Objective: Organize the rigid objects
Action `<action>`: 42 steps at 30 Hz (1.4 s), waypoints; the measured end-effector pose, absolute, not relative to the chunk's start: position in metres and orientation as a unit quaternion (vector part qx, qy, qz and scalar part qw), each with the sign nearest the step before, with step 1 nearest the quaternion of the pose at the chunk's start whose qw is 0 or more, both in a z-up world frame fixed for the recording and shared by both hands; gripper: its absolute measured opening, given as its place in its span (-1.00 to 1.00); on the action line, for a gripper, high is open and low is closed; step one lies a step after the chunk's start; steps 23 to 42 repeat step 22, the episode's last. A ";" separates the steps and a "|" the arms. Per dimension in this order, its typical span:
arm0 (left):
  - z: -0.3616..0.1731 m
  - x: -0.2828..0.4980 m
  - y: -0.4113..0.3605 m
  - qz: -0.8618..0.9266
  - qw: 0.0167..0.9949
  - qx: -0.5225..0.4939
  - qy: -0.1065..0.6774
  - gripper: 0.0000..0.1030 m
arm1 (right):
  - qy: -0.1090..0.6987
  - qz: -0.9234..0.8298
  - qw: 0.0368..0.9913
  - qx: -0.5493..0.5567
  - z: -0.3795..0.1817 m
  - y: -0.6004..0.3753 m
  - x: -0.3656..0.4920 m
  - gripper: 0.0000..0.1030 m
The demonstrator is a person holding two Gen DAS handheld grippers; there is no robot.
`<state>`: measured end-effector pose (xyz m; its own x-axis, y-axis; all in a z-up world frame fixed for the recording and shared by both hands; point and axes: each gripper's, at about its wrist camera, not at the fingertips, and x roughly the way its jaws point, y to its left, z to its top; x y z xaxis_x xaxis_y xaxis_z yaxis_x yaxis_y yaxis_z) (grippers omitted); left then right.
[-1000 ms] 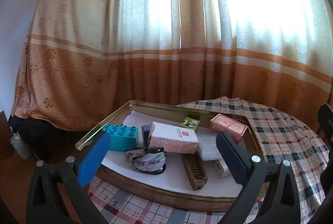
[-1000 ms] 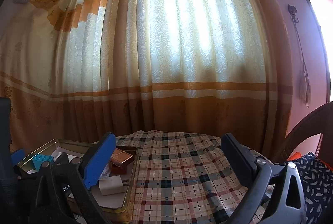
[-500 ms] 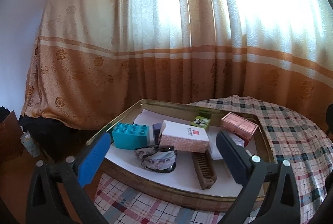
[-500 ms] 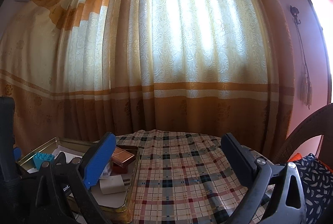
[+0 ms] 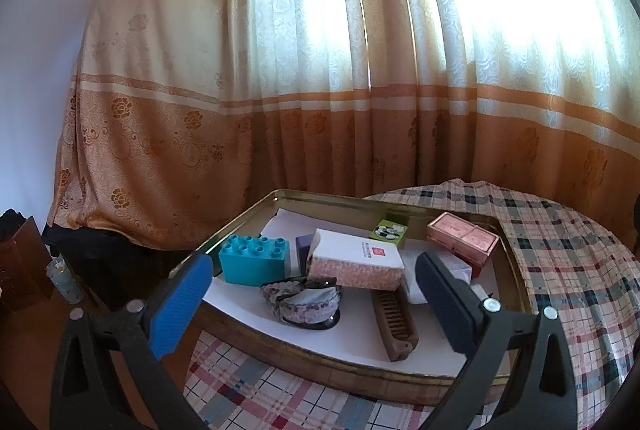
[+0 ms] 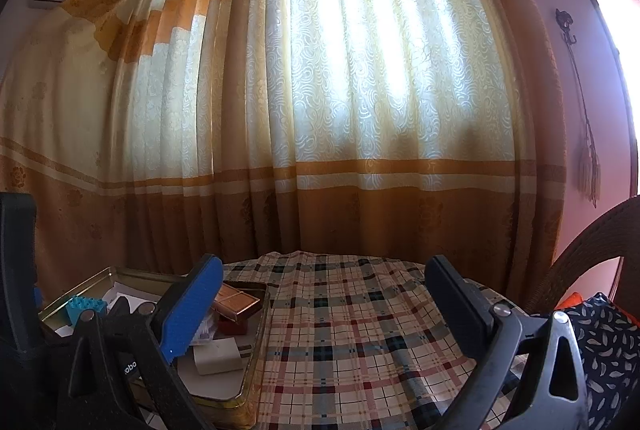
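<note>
Left wrist view: left gripper (image 5: 310, 304) fingers apart above tray (image 5: 320, 370); right gripper (image 6: 324, 304) fingers apart too.

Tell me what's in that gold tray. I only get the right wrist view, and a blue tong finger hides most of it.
Observer: The left wrist view shows a white-topped pink box in the middle of the tray.
Operator: Is anything in front of that box?
Observer: Yes, a brown wooden comb lies flat towards the tray's front rim.
Operator: Are the other tongs holding something?
Observer: No. The left tongs are open and empty, and they point at the tray.
</note>
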<state>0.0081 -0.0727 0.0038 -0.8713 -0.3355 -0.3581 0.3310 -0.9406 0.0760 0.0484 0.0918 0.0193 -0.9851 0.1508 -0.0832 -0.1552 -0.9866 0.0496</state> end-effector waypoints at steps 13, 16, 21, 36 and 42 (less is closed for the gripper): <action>0.002 0.009 -0.075 -0.967 0.167 0.194 -0.001 0.99 | 0.032 0.996 0.076 -0.037 0.020 0.094 0.050 0.99; 0.002 0.008 -0.074 -0.966 0.169 0.195 -0.005 0.99 | 0.031 0.996 0.076 -0.037 0.020 0.094 0.050 0.99; 0.002 0.006 -0.076 -0.965 0.170 0.200 0.000 0.99 | 0.033 0.996 0.077 -0.037 0.020 0.093 0.050 0.99; 0.002 0.006 -0.077 -0.965 0.170 0.200 0.001 0.99 | 0.033 0.996 0.077 -0.037 0.020 0.093 0.050 0.99; 0.002 0.006 -0.077 -0.965 0.170 0.200 0.001 0.99 | 0.033 0.996 0.077 -0.037 0.020 0.093 0.050 0.99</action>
